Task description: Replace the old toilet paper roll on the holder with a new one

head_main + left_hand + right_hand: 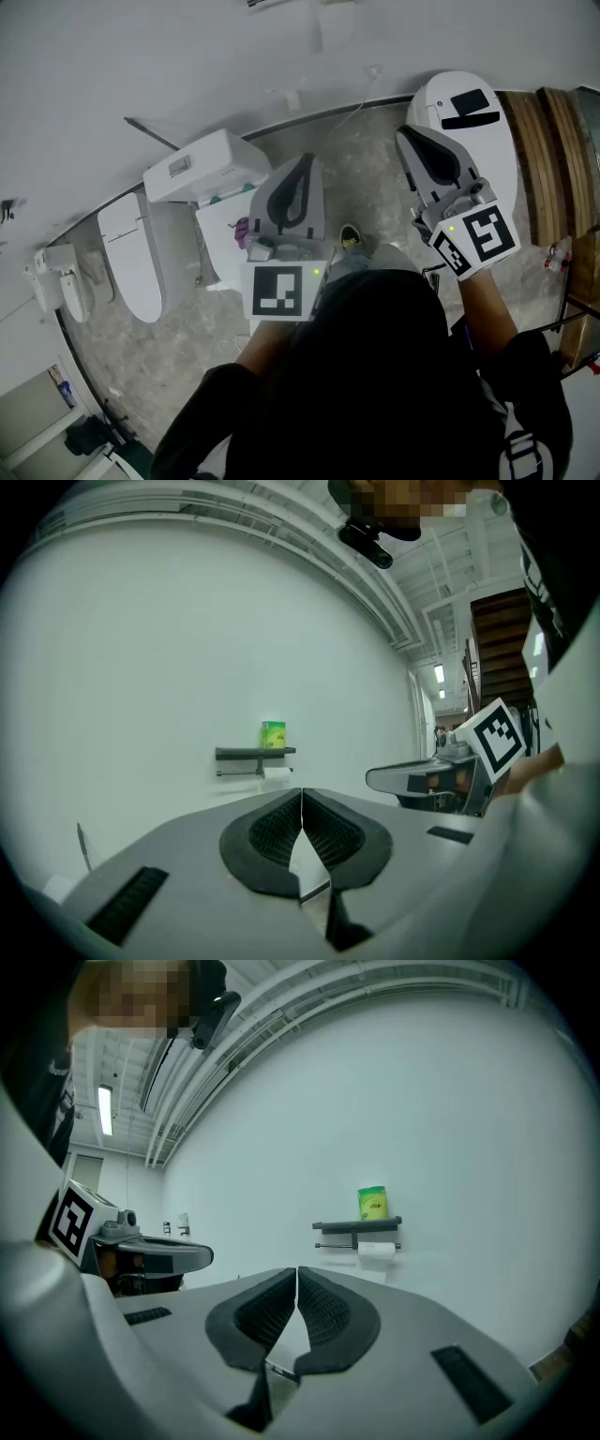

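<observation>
White wall (141,667) dead ahead, and on it, well apart from both grippers, a dark shelf (357,1225) carries a green package (372,1203), with the toilet paper roll (377,1251) hanging on the holder bar (330,1244) just beneath. The left gripper (302,791) and right gripper (296,1271) are up side by side, level, pointing at that wall, each with its jaws pressed together on nothing at all. Underfoot there's grey stone floor (187,366), with a white toilet (131,262) off to the person's left.
</observation>
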Available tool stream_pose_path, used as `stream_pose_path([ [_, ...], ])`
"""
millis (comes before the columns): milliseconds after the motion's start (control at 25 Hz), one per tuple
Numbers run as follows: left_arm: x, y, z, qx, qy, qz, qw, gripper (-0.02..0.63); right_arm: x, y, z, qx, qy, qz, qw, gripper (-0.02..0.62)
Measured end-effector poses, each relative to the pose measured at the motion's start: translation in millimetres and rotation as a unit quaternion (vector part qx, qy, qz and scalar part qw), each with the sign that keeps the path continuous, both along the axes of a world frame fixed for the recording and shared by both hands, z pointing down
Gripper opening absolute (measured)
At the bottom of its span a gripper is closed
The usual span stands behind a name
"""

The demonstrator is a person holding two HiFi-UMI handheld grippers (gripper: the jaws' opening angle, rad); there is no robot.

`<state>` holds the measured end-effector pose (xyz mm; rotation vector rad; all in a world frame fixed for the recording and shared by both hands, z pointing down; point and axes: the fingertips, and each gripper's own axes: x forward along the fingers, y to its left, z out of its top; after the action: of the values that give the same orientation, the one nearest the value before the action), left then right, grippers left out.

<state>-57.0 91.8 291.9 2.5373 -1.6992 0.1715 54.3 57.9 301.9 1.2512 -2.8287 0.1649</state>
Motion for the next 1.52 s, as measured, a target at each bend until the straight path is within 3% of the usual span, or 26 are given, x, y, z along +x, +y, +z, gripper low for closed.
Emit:
stream_pose_path([
  [240,-18.6,-14.3,0.4,0.001,0.008,0.0,1.0,0.023,-22.2,-7.8,-0.8,0.0,0.012,-0.008,1.0,0.02],
  [760,-20.7,-38.0,4.9,-0.005,0.011,-0.014,0.9998,0.023,-20.8,-35.2,2.2,0.001,0.008,-0.016,1.0,0.02],
  [1200,17.3,-90.6,1.6,-0.014,-0.016,-0.012,0.9997,0.023,22.3,-95.1,3.3,0.003,-0.01,-0.011,1.0,0.02],
  [1520,51.3,-135.6,-1.2,0.006,-0.037,-0.006,0.9993,0.023,69.9,-139.5,-4.3,0.018,-0.006,-0.012,1.0,0.02],
])
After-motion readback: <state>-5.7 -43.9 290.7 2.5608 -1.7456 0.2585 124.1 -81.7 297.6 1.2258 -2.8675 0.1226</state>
